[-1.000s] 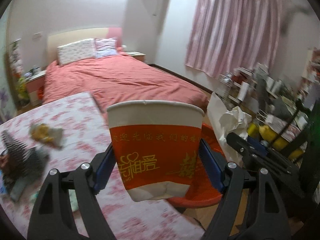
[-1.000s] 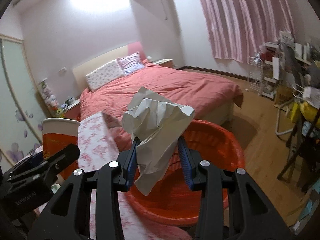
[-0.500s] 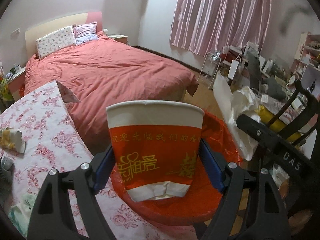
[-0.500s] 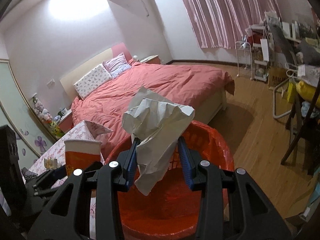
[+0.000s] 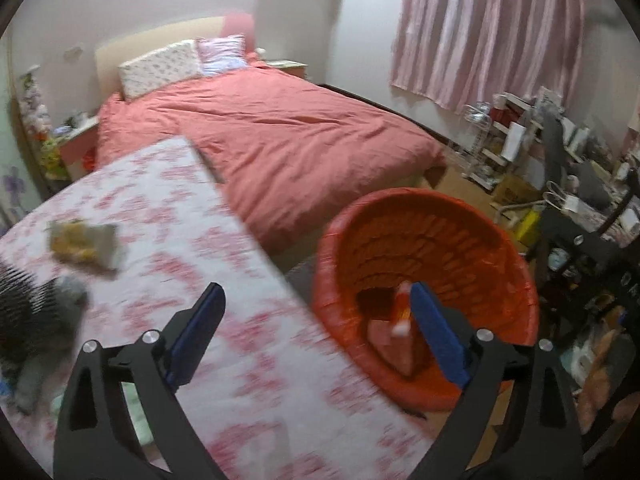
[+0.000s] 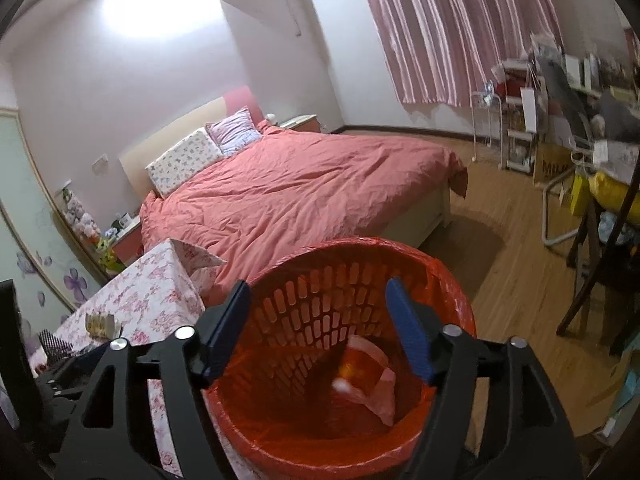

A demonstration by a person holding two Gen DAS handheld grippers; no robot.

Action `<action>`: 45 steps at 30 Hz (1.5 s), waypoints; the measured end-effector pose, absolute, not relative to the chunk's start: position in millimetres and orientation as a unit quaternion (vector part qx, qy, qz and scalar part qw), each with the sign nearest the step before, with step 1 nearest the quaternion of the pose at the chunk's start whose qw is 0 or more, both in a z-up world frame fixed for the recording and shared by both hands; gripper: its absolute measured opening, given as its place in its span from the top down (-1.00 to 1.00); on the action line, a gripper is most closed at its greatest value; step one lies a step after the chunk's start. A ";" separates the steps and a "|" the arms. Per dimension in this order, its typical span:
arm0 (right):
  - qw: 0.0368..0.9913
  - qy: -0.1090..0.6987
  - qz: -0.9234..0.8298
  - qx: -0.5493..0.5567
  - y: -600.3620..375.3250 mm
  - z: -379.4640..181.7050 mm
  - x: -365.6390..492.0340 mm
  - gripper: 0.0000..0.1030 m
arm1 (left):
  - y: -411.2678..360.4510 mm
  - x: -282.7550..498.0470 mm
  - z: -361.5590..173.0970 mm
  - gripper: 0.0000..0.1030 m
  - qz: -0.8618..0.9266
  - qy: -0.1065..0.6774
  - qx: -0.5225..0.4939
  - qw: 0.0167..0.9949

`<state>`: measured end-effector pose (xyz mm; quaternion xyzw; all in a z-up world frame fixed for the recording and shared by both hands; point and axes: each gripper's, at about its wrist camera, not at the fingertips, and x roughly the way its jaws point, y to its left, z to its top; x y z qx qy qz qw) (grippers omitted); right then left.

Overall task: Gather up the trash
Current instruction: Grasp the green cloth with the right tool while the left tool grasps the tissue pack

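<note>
Left gripper [image 5: 316, 320]: jaws wide apart, empty, above the floral tablecloth [image 5: 168, 216] edge.
Right gripper [image 6: 320, 320]: jaws spread, empty, over the red laundry basket [image 6: 460, 300].
Paper cup [image 6: 360, 364]: inside basket, beside crumpled paper [image 6: 384, 396].

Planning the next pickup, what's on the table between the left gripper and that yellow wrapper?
Only bare flowered tablecloth in the left wrist view, between the open left gripper and the yellow wrapper; it's blurred.

red slatted basket [image 6: 328, 280], pink floral tablecloth [image 5: 172, 200], coral bedspread [image 6: 300, 184], pink striped curtains [image 6: 448, 28]
</note>
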<state>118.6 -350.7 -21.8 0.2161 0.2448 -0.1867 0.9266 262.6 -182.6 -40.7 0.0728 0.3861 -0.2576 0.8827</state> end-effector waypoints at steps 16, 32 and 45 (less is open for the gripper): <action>0.949 0.298 -0.053 0.085 -195.3 -17.8 157.9 -0.81 | 30.3 228.5 -34.0 -0.85 -0.065 0.372 0.037 0.925; 0.909 0.403 0.101 0.040 -51.8 -64.2 190.8 -0.43 | 182.2 225.3 -57.3 -0.85 0.066 0.397 -0.033 0.915; 0.904 0.421 0.070 0.017 -50.4 -74.8 204.1 0.87 | 176.8 254.8 -71.7 -0.85 0.059 0.411 -0.038 0.909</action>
